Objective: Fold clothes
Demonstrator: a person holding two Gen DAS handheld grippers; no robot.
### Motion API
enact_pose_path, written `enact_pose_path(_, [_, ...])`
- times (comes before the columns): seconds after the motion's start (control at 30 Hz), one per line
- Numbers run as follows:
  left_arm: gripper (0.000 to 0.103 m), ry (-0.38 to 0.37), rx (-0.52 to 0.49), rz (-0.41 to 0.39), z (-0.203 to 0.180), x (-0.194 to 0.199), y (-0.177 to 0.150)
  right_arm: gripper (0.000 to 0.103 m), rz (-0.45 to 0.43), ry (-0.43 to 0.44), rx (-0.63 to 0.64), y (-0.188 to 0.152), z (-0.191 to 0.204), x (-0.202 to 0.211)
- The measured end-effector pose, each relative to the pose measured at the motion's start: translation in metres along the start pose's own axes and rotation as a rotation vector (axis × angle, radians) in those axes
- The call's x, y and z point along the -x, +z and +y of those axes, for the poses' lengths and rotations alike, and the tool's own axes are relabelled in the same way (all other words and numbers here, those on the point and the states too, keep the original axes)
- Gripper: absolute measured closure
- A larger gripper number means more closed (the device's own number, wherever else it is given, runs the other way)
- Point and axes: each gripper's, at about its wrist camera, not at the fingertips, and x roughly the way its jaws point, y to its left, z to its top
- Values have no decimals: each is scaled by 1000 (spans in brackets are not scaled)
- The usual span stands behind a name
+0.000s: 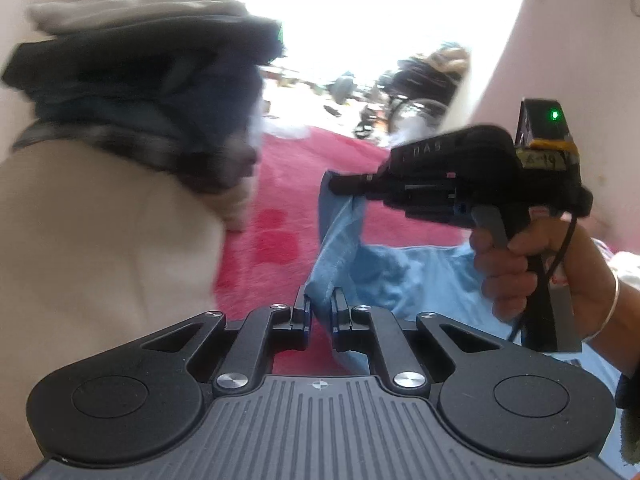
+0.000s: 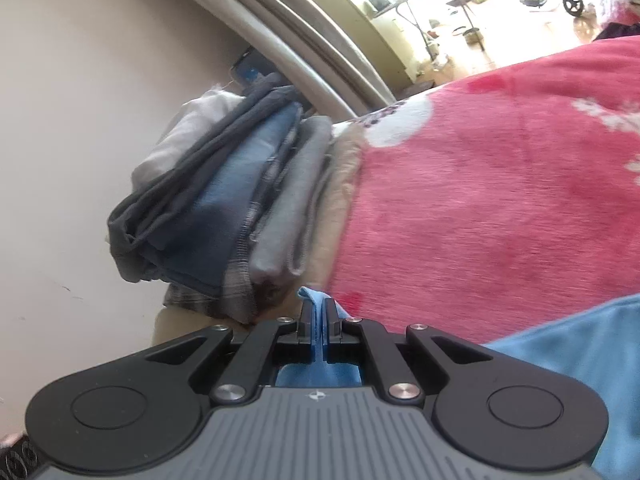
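A light blue cloth [image 1: 400, 276] is held up over a red blanket [image 1: 288, 184]. In the left wrist view my left gripper [image 1: 320, 304] is shut on one edge of it, the fabric pinched between the pads. Further off, my right gripper [image 1: 340, 184], carried by a person's hand [image 1: 516, 264], pinches another corner, and the cloth hangs between the two. In the right wrist view the right gripper [image 2: 319, 308] is shut on a fold of the blue cloth [image 2: 580, 368], which trails off to the lower right.
A stack of folded clothes [image 2: 224, 200] in dark grey, blue and grey stands on a beige cushion [image 1: 100, 240] against the wall [image 2: 60, 120], just left of both grippers. The red blanket [image 2: 500, 184] spreads to the right. A bright, cluttered room lies beyond.
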Motion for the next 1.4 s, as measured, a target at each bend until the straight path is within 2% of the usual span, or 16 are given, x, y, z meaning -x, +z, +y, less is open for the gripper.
enact_pose_path(0.1, [96,65,27,21,6,7,-10,99,22,9,18,-3,14,-19])
enact_pose_path(0.23, [96,127,55,65,16,9,-19,99,76,-25,84,-15,34,-54])
enact_pose_path(0.43, [95,162,49,83,17,9,-22,95,150,-122,154,-35,45,-105])
enact_pose_path(0.5, [95,166,49,89,17,8,-23,86,145,-102,160,-31,47,-105])
enact_pose_path(0.57, [93,167,50,98,18,4,-23,85,125,-69,139,-20,45,-96])
enact_pose_path(0.67, [93,160,48,109,18,3,-22,80,49,-45,141,3,43,-68])
enact_pose_path(0.77, [89,123,52,139,21,8,-20,79,-7,-56,139,26,36,-29])
enact_pose_path(0.87, [71,78,45,148,22,21,-17,79,34,-99,159,34,28,5])
enact_pose_path(1.0, [67,80,-33,102,11,42,-15,80,143,-159,183,14,16,36])
enact_pose_path(1.07, [64,81,-64,86,5,45,-15,80,156,-175,180,-3,10,51])
enact_pose_path(1.27, [63,41,-103,120,-21,14,-9,80,130,-209,71,-49,-5,116])
enact_pose_path(1.4, [63,56,-118,147,-36,-11,-6,80,93,-284,-1,-87,-26,191])
